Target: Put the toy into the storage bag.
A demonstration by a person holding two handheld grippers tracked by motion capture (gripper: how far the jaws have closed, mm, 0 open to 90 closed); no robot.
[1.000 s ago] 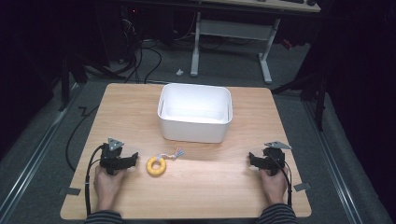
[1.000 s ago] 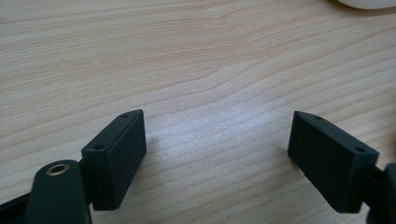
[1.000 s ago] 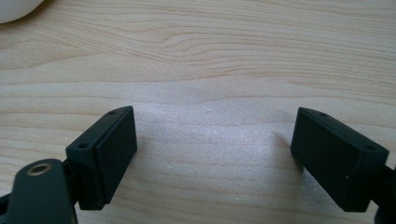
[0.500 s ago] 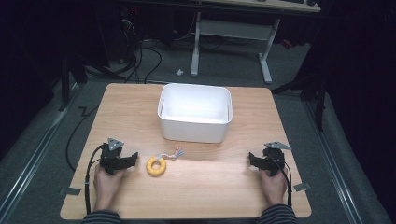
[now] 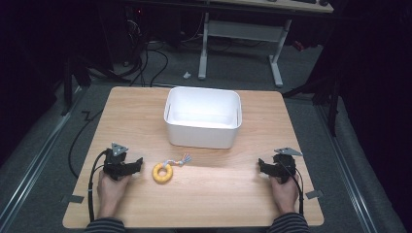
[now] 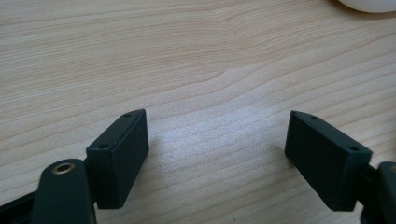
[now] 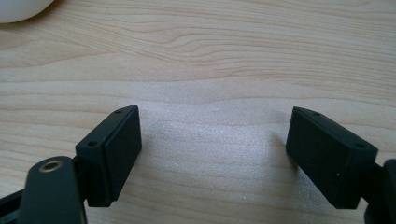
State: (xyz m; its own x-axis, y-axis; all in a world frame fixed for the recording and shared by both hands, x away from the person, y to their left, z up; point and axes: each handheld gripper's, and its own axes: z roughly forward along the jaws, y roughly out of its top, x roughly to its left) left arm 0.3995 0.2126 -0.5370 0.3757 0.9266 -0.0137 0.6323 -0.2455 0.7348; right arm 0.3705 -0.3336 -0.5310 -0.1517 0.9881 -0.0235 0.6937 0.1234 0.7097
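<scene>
A wooden table (image 5: 243, 194) carried a white bin (image 5: 203, 116) at its far middle. The left gripper (image 5: 138, 164) and right gripper (image 5: 261, 165) rested near the front edge, jaws spread wide, holding nothing. A yellow ring (image 5: 162, 172) lay just beside the left gripper.

High view overlooks the table (image 5: 243, 194); both gripper views skim its wood closely.

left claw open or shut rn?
Open. In the left gripper view the left claw has its jaws spread wide, with bare table between them and nothing gripped.
</scene>
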